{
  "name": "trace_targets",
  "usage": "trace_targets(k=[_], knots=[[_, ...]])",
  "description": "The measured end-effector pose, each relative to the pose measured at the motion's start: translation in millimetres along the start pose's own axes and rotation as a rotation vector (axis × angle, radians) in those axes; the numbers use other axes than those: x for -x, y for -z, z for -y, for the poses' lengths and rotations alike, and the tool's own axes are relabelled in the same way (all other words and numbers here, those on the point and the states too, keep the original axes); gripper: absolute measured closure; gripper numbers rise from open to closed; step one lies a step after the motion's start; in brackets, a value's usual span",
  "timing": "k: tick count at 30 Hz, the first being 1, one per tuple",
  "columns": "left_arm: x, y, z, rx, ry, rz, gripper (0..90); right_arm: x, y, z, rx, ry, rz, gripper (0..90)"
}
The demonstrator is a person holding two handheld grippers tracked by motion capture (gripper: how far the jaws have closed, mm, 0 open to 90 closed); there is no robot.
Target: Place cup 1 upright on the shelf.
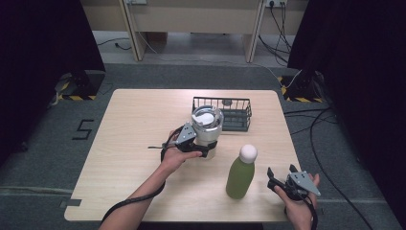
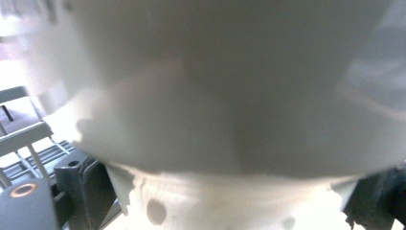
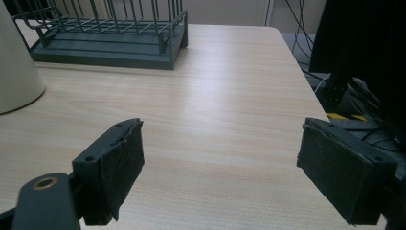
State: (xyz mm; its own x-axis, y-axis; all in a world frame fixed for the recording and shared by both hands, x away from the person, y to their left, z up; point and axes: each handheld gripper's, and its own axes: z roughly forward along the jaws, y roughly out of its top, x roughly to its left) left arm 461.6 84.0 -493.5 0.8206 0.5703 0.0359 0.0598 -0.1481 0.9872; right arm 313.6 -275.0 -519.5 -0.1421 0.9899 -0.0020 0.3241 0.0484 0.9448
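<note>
The table (image 1: 134, 124) lies bare along its left half and front left. A white jug (image 1: 207, 125), a wire basket (image 1: 234, 114) just behind it, and a green bottle (image 1: 241, 173) near the front crowd the right half.

Left claw (image 1: 207, 143) clamped, right claw (image 1: 271, 178) agape

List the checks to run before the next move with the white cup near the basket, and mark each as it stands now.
1. Left gripper closed on the white cup: ok, jaws flank its body.
2. Cup upright: ok.
3. Cup's base resting on the table: cannot tell.
4. Wire basket free to receive it: ok, the visible part holds nothing.
5. Right gripper free: ok, jaws apart with nothing between them.
6. Green bottle out of the way: ok, upright, apart from both grippers.
</note>
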Motion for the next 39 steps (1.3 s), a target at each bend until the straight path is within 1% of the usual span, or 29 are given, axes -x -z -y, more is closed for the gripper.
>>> trace_targets(k=[5,9,13,17,26,31,35,39], knots=[[1.8,-0.9,-6.8,-0.002,-0.022,0.007,9.0,0.2,0.1,0.1,0.001,0.000,0.001,15.8],[0.7,-1.3,-11.2,0.004,-0.016,0.004,9.0,0.0,0.4,-0.3,0.004,-0.005,0.002,15.8],[-1.3,-1.3,-16.8,0.009,-0.021,-0.006,9.0,0.1,0.4,-0.2,0.003,-0.005,0.002,15.8],[-4.0,-1.1,-24.0,0.010,-0.036,-0.007,9.0,0.2,0.4,-0.3,0.004,-0.007,0.003,15.8],[-11.2,-2.6,-40.1,0.015,-0.055,-0.011,9.0,0.9,0.9,-0.7,0.007,-0.006,0.003,15.9],[-13.9,-5.9,-45.0,0.016,-0.053,-0.020,9.0,0.8,1.1,-0.9,0.009,-0.009,0.005,15.9],[-16.2,-8.0,-49.5,0.016,-0.053,-0.017,9.1,0.9,0.9,-0.8,0.009,-0.010,0.006,15.9],[-18.5,-9.6,-54.2,0.025,-0.050,-0.023,9.0,1.0,0.6,-0.8,0.009,-0.012,0.005,15.9]])
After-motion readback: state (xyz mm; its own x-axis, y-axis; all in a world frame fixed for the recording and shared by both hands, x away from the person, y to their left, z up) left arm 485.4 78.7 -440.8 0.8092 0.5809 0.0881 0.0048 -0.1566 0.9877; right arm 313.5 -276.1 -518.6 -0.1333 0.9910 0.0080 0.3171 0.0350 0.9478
